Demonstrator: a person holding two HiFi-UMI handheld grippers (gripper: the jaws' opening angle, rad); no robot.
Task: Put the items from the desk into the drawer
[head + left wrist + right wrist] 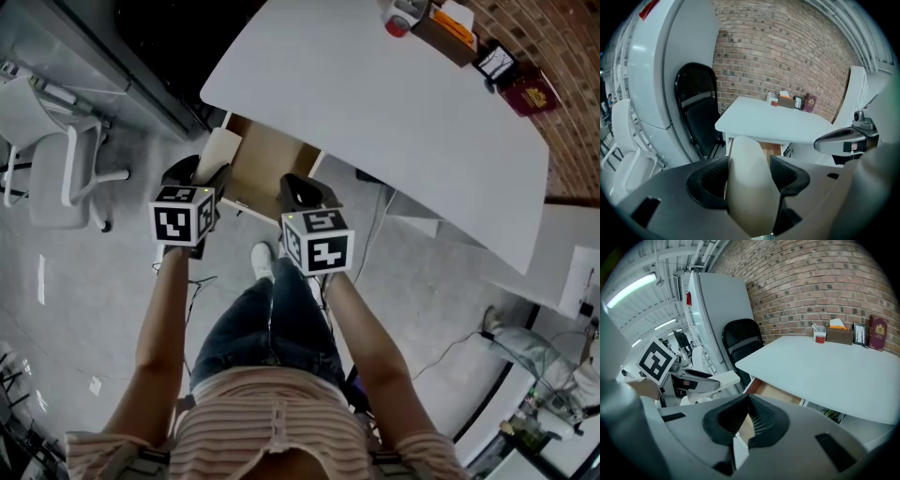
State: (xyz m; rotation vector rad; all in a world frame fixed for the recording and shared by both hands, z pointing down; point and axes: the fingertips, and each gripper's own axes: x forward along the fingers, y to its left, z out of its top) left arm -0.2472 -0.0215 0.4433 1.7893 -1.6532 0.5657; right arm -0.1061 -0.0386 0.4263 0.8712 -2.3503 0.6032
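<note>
The wooden drawer (272, 164) stands pulled out under the white desk (375, 103). My left gripper (208, 183) is shut on the drawer's cream panel (749, 183), which fills the space between its pads. My right gripper (302, 190) hovers at the drawer's near right corner, its fingertips meeting, nothing clearly held. At the desk's far corner stand a red-and-white cup (401, 19), a brown tissue box (445, 33), a small framed card (494, 62) and a dark red booklet (530, 94). The right gripper view shows the same cup (819, 336), tissue box (839, 335) and booklet (877, 333).
A white chair (47, 141) stands on the floor at the left. A black chair (696, 112) sits beside the desk against the brick wall (787, 51). Cables trail on the floor at the right. The person's legs are just below the drawer.
</note>
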